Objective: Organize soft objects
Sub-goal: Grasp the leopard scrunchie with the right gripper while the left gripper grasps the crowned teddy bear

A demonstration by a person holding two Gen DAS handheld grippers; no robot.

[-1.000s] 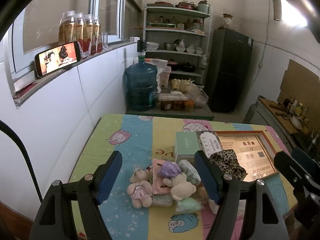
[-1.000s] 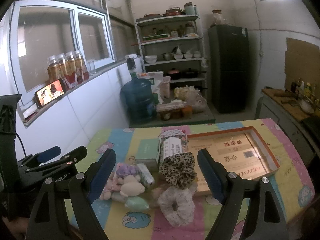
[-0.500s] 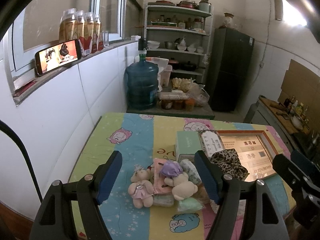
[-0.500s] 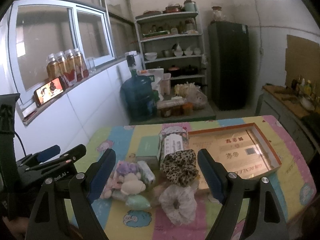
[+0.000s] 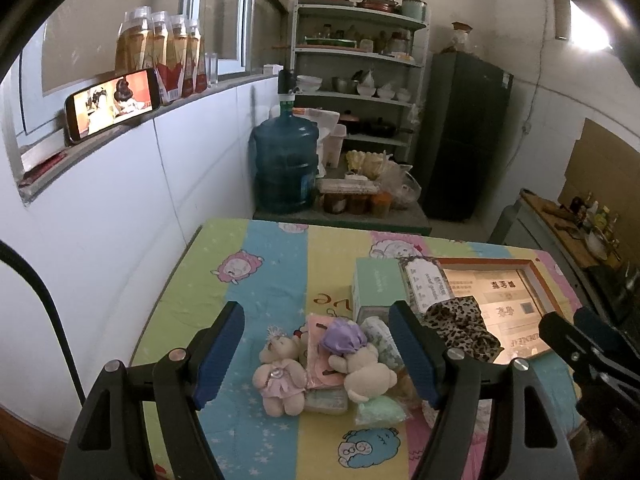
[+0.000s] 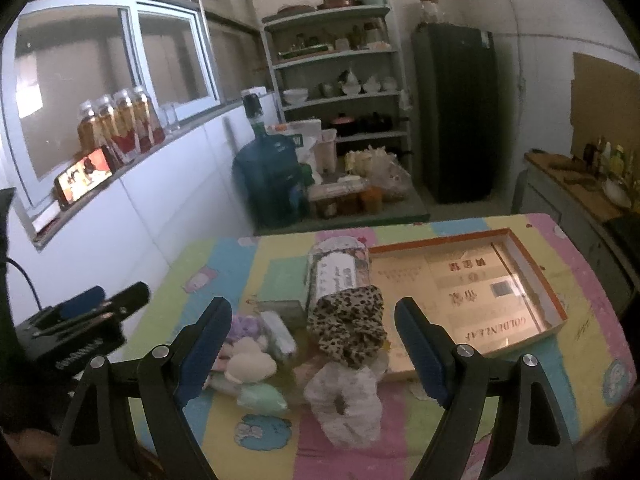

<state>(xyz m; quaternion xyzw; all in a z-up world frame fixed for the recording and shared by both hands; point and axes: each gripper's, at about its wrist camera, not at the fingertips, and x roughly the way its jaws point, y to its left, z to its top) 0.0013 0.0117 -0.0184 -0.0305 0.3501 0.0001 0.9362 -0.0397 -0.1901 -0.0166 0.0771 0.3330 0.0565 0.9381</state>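
Worktop [image 5: 256,264] under striped cartoon cloth; soft items heaped at its near middle, all within reach. Shallow orange-rimmed box [image 6: 554,300] sits right of the heap, bare inside: probable destination. Leopard scrunchie [image 6: 348,330] lies at the box's near-left corner, white scrunchie [image 6: 344,400] just nearer. Small bears [image 5: 280,376] left of these. Left gripper [image 5: 316,354] and right gripper [image 6: 312,352] both spread, empty, hovering above the heap: nothing grasped yet.

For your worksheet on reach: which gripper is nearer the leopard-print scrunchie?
Right. The right gripper frames the leopard-print scrunchie between its open fingers; the left gripper sits further left, over the teddy bears.
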